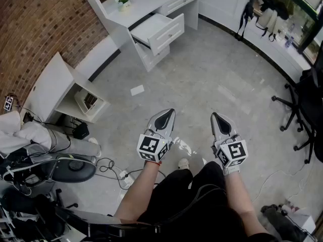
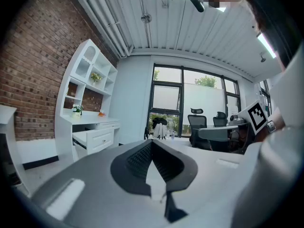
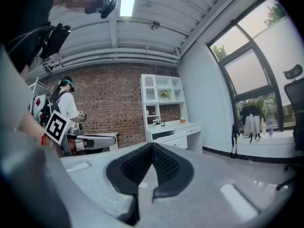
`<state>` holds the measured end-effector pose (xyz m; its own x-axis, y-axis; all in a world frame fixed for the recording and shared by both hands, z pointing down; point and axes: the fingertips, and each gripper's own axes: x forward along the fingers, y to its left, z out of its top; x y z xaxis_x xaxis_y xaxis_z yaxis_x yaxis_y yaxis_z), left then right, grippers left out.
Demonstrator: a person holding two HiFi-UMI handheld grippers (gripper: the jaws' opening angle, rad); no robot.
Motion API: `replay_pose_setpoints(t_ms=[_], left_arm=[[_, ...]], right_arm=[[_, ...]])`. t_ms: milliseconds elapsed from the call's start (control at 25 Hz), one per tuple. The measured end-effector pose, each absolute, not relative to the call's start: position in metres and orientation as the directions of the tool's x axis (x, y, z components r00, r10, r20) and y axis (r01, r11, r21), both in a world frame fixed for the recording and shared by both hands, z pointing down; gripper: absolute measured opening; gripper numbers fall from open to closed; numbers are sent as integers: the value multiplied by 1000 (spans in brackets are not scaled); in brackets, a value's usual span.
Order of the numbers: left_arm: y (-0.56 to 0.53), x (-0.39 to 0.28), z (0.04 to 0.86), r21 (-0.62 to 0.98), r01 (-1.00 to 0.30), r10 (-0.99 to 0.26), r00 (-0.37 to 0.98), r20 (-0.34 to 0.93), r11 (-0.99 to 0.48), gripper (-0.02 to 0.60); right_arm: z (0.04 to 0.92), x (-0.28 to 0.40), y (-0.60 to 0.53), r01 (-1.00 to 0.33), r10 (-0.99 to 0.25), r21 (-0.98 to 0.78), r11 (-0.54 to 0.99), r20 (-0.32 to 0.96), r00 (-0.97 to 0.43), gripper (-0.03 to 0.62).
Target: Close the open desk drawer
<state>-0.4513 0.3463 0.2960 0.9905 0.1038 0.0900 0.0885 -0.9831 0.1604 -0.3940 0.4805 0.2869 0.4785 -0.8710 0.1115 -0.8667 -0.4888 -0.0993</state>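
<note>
The open drawer [image 1: 160, 30] sits far ahead of the left gripper [image 1: 169, 114] and right gripper [image 1: 215, 117], whose jaws are pressed together, empty.

Count: 1 white wooden desk [image 1: 151, 1] with 1 white panelled drawer [image 1: 160, 29] pulled open and 1 small potted plant [image 1: 122, 0] on top. 2 grey two-jaw grippers: left gripper [image 1: 168, 112], right gripper [image 1: 214, 116], 1 marker cube each. Floor: 1 white paper sheet [image 1: 137, 90], 1 low white open-fronted cabinet [image 1: 60, 87]
</note>
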Motion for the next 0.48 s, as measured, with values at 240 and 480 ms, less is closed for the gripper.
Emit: replay_pose_setpoints(t_ms=[240,480], left_arm=[[335,-439,300,186,75,94,991,93,-980,2],[328,-427,303,198,64,83,992,93,-978,3]], right_arm=[[288,-381,467,-872,-877,-103,-479,110,468,-2],[286,-363,457,-878,-886,-120,-464,84,457,0]])
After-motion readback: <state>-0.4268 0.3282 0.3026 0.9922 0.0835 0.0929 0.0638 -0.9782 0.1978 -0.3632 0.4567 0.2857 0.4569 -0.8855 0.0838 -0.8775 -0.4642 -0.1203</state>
